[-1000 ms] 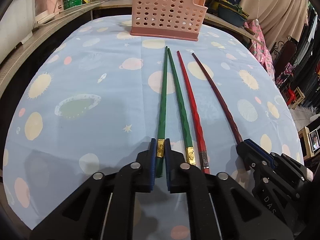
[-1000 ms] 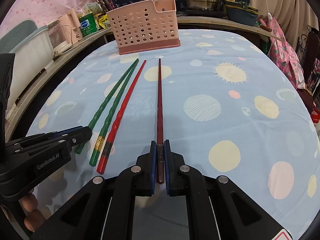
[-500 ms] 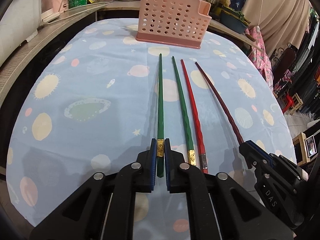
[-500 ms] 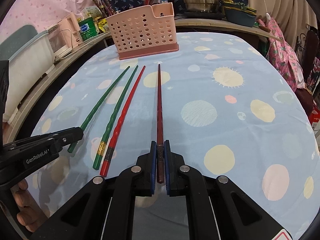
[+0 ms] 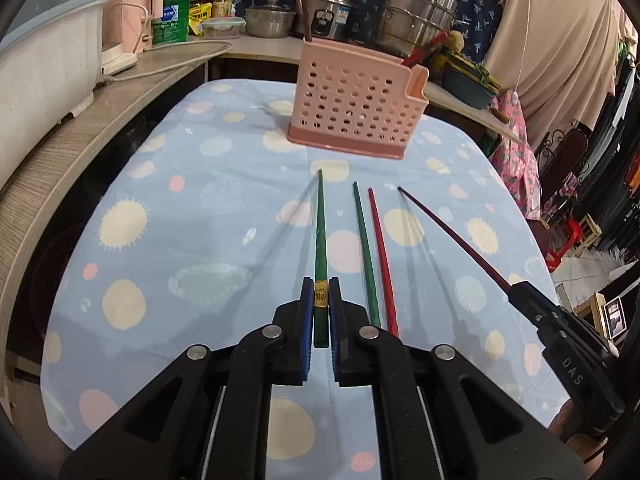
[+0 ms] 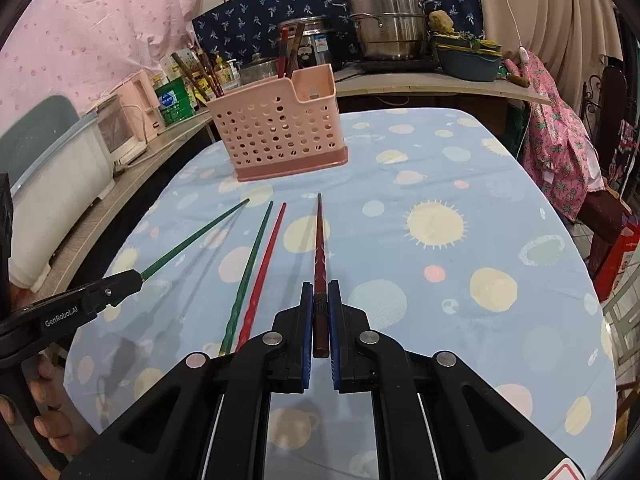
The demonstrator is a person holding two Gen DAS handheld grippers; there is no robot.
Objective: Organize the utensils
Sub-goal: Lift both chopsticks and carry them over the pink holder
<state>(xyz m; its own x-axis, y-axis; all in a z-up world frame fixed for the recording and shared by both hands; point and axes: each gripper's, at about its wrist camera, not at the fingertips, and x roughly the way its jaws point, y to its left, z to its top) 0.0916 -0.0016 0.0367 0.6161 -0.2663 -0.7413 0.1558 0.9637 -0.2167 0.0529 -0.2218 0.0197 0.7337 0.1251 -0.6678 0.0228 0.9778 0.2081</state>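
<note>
Between each hand-held gripper's [image 5: 321, 308] pads sits one chopstick [image 5: 320, 232].

Two chopsticks [image 5: 376, 256] are laid side by side on the table [image 5: 200, 216], before the basket [image 5: 352, 116], seemingly apart.

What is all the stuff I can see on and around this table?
green chopstick: one, green, clamped in the left gripper, raised off the cloth
dark red chopstick: one, dark red, clamped in the right gripper
loose chopsticks: two, one green and one red, side by side on the cloth
utensil basket: one, pink, perforated, far end of table
tablecloth: one, light blue with planets
steel pots: several, silver, on the counter behind
left gripper: black, shut
right gripper: black, shut
</note>
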